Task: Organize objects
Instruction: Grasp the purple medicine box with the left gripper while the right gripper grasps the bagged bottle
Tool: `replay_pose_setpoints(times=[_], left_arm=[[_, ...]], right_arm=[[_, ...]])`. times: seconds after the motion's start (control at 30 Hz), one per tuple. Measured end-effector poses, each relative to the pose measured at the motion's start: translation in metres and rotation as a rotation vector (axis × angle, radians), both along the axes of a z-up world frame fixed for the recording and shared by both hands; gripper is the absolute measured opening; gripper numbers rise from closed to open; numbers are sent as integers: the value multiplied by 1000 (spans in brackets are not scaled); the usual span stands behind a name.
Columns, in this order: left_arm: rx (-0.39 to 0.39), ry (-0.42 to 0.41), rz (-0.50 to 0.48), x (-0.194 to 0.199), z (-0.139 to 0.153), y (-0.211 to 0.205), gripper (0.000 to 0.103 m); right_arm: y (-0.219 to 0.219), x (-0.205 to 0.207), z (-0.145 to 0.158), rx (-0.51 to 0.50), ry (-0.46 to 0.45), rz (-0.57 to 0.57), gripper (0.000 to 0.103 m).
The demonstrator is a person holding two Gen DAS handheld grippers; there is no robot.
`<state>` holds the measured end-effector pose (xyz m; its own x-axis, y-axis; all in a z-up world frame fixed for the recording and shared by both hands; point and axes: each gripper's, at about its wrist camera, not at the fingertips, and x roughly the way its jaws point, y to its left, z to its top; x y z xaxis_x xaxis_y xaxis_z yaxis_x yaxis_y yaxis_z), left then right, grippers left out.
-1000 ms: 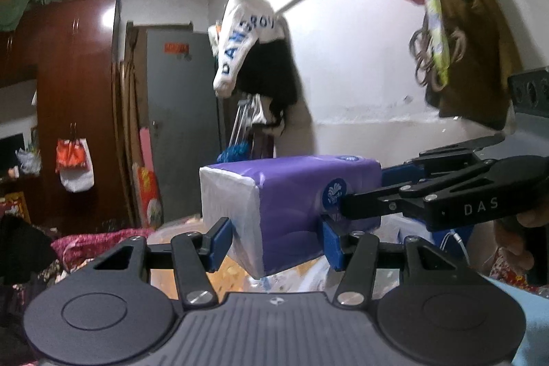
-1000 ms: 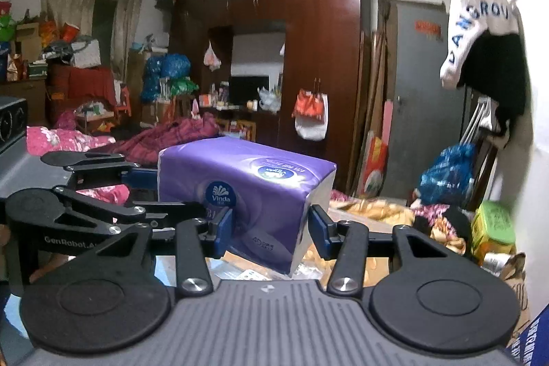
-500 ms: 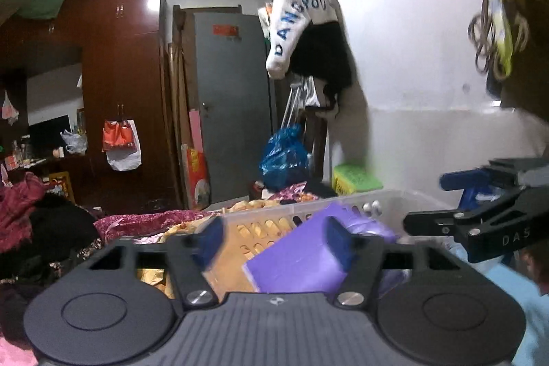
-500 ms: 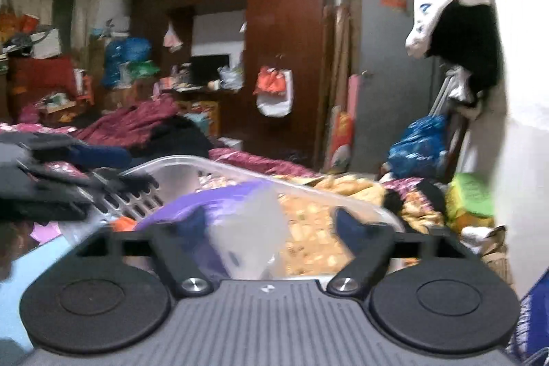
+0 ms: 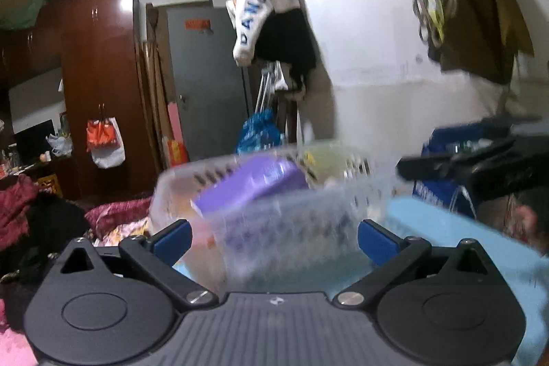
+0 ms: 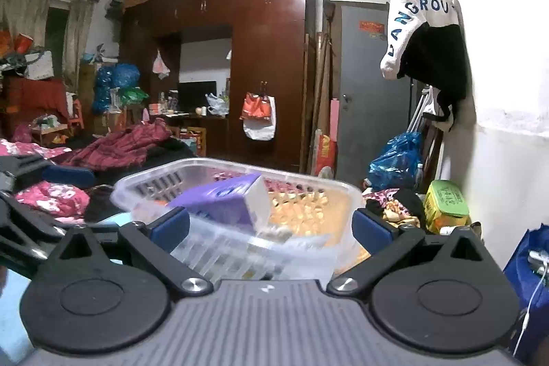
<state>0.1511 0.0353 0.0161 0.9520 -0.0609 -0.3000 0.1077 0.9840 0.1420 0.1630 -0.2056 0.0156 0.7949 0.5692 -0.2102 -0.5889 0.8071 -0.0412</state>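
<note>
Tissue pack (image 6: 223,199), the purple one, is lying tilted inside the clear plastic basket (image 6: 339,191), toward the left half of it, with its white end face turned to me. In the right wrist view it is sitting at about 12 o'clock from my right gripper (image 6: 271,225), and in the left wrist view, which is blurred, the same pack (image 5: 254,182) is showing above the near wall of the basket (image 5: 308,211) at about 11 o'clock from my left gripper (image 5: 274,239).

Both grippers have just been opening, and now the jaws of each are standing wide apart with nothing pressed between the blue pads. The basket wall is only appearing between them, further away; I am not touching it as far as I can see. At 3 o'clock in the left view I am seeing my other gripper, also free of the pack.

I am judging that the step of putting the pack into the basket is finishing, and I am in the release part of it. The next move is calling for me to choose another loose thing to sort. Which thing that should be I cannot tell, because the room behind is very crowded. I am thinking the pack may need a small push to lie flat, since it is leaning.
</note>
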Motion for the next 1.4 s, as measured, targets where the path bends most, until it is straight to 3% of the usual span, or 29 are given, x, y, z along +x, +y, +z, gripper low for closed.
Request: replay_pose_setpoints(times=[0.1, 0.3, 0.43, 0.53, 0.6, 0.73, 0.8, 0.83, 0.87, 1.13, 1.27, 1.4], left_arm=[[48, 71, 28, -3, -20, -6, 103], [-15, 212, 38, 11, -46, 1, 103], [-26, 267, 47, 22, -56, -5, 103], [-9, 293, 64, 28, -62, -12, 103], [-2, 311, 77, 33, -67, -16, 103], [-19, 330, 97, 40, -70, -19, 96], [-4, 331, 101, 41, -72, -22, 88], [0, 328, 109, 41, -72, -23, 74], [-3, 322, 115, 40, -72, -22, 68], [-33, 151, 63, -6, -50, -16, 67], [-94, -3, 35, -31, -1, -4, 67], [-108, -66, 23, -18, 52, 3, 67]], right_arm=[[-4, 5, -14, -35, 39, -18, 103], [-16, 43, -47, -58, 261, -88, 103], [-11, 59, -64, -61, 366, -56, 103], [-1, 61, -70, -94, 361, -57, 93], [5, 59, -73, -121, 351, -59, 80], [6, 57, -81, -129, 372, -35, 64], [6, 52, -84, -141, 364, -27, 46], [6, 50, -84, -157, 356, -30, 38], [5, 47, -85, -164, 341, -37, 38], [-15, 1, -62, -63, 198, 3, 37], [-23, -30, -22, 6, 77, 35, 37], [-8, -29, 25, 27, 10, 26, 37]])
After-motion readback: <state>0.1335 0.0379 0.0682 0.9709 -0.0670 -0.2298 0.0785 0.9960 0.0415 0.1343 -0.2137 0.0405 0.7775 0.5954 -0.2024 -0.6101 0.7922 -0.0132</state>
